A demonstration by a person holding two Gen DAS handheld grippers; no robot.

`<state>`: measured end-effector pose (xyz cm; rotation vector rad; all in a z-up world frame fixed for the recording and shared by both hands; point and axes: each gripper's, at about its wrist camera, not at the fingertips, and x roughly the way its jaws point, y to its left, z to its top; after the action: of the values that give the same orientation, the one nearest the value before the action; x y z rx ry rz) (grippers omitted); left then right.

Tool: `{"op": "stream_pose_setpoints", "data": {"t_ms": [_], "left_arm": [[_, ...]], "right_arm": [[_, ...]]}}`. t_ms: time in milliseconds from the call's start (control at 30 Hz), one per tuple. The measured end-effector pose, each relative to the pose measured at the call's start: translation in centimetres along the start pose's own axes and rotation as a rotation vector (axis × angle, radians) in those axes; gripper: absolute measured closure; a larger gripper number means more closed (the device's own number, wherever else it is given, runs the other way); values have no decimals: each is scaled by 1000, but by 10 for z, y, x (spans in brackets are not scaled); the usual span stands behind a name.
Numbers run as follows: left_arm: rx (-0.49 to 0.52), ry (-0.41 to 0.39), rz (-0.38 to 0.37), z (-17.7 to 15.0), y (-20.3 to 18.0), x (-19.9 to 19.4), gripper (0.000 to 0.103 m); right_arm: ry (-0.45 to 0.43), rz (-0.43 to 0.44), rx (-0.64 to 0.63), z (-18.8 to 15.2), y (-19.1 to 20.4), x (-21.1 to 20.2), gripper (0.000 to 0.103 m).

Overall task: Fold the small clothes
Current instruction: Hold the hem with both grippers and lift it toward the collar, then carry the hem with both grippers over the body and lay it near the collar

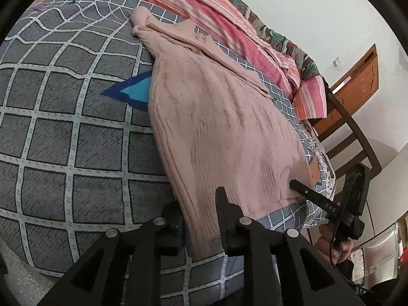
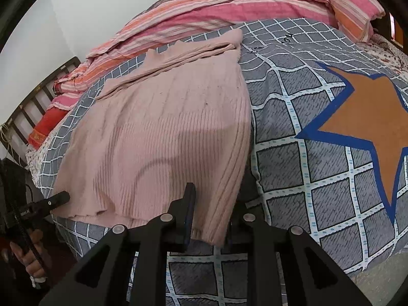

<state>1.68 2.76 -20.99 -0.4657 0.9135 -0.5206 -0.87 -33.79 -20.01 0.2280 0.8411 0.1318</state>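
Checked bedspread (image 1: 63, 140) bears pink sweater (image 1: 216, 127), both grippers' jaws pinching its hem.

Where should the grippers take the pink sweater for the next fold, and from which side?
Grip the pink sweater at its two near hem corners, coming from the bed's near edge. The hem lies flat toward you; the left gripper and right gripper each straddle a corner there, so probably lift and carry the hem toward the far collar.
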Motion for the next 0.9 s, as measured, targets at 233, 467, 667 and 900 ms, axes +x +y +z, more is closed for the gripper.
{"op": "stream_pose_setpoints", "data": {"t_ms": [233,467,667,900], "left_arm": [[-7,-29,24,6,2,-11,96],[-25,-127,-52,15,-4,-35,97],[-5,-191,-85,30,-13,-52,97],[12,-259,-27,50,-23,-58,97]], "right_arm": [[-35,28,26,4,-1,-8,97],[-110,73,59,13,-2,-33,98],[-175,130,104,29,-3,-49,98],[-251,55,76,47,12,-57,98]]}}
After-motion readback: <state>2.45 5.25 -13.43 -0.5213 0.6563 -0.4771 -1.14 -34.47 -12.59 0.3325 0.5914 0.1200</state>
